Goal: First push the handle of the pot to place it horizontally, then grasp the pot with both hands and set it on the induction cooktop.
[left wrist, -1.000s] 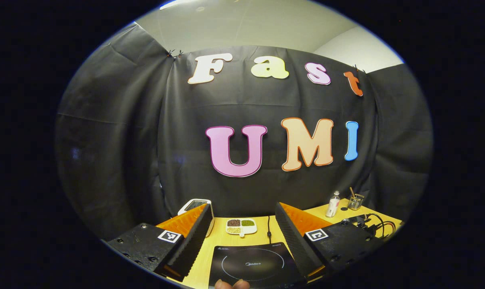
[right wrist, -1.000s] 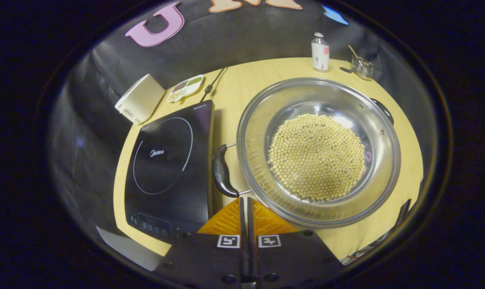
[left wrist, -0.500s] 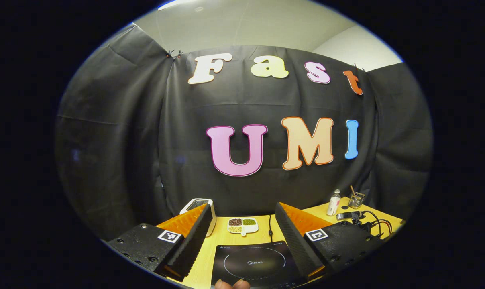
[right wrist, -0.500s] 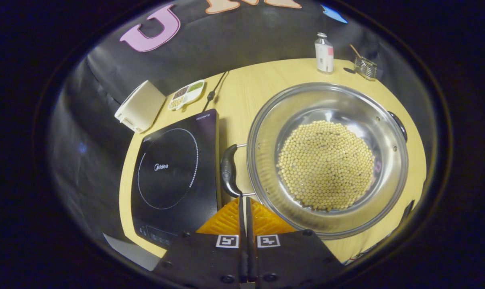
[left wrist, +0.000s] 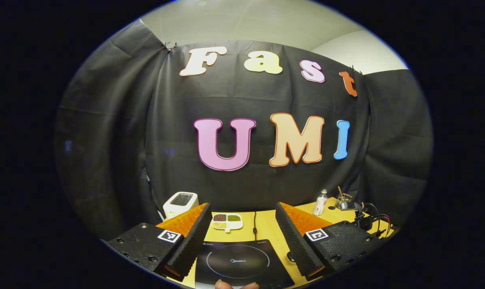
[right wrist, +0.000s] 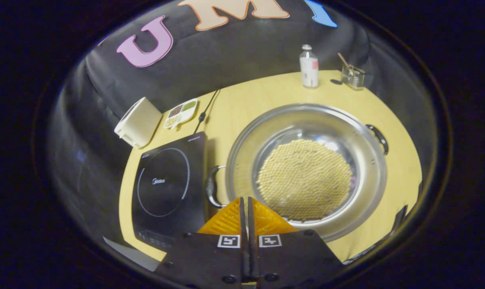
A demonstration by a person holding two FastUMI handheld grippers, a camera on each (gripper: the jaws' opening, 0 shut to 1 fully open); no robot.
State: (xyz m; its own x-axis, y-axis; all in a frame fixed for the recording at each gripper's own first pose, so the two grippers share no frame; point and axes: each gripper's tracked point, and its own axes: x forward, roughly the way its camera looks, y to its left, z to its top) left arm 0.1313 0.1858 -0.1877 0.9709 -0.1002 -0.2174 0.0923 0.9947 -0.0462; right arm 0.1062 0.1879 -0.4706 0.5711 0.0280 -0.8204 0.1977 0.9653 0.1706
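Observation:
A wide steel pot [right wrist: 371, 160] holding yellow beans [right wrist: 304, 178] sits on the wooden table [right wrist: 258, 92], with one black handle [right wrist: 211, 192] at its left and another [right wrist: 378, 137] at its far right. The black induction cooktop [right wrist: 164, 182] lies just left of the pot. My right gripper [right wrist: 244, 200] is shut with nothing in it, its tips just below the left handle and at the pot's near rim. In the left gripper view my left gripper [left wrist: 242, 216] is open above the near edge of the cooktop [left wrist: 236, 263].
A white box [right wrist: 138, 121], a divided dish of grains [right wrist: 181, 112] and a black cable [right wrist: 204, 113] lie behind the cooktop. A small bottle [right wrist: 309, 66] and a glass holder [right wrist: 353, 75] stand at the table's far edge. Fingers of a hand [left wrist: 234, 285] show at the bottom.
The right gripper pulled back and tilted up, so the pot and cooktop sit lower and smaller in its view. The left gripper turned slightly right, shifting the table items left.

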